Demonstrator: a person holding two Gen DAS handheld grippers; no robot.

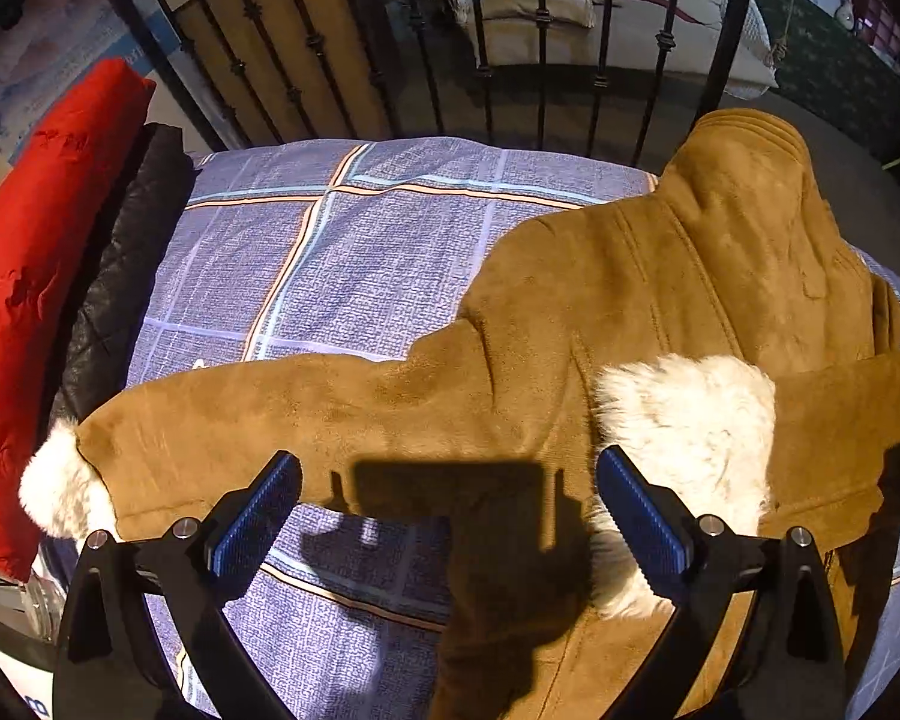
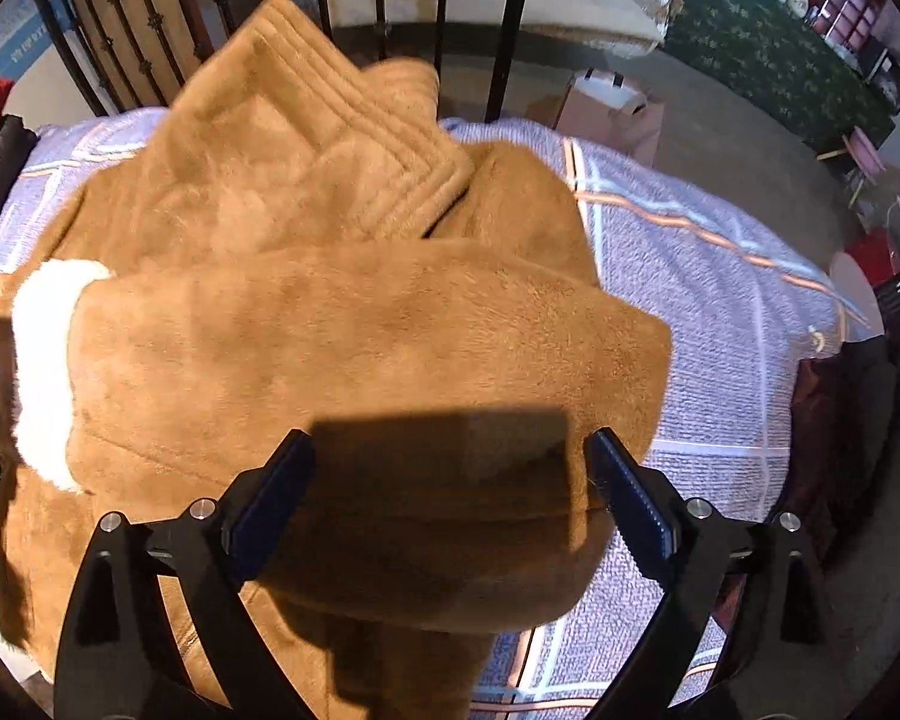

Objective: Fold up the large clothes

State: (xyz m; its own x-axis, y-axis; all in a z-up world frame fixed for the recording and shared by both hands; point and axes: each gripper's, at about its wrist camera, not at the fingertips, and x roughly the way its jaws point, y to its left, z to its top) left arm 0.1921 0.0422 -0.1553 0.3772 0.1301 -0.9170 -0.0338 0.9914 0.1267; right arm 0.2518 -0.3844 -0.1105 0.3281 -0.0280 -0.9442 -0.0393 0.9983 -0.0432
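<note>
A tan suede coat with white fur cuffs lies on a bed with a lilac checked cover. Its left sleeve stretches out to the left, ending in a fur cuff. The right sleeve is folded across the body, its fur cuff on the chest. My left gripper is open above the left armpit area. In the right wrist view the coat fills the middle, with the folded sleeve and cuff. My right gripper is open over the sleeve's shoulder end.
A red padded garment and a black quilted one lie along the bed's left edge. A black iron bed rail stands at the far end. A cardboard box sits on the floor beyond the bed's right side.
</note>
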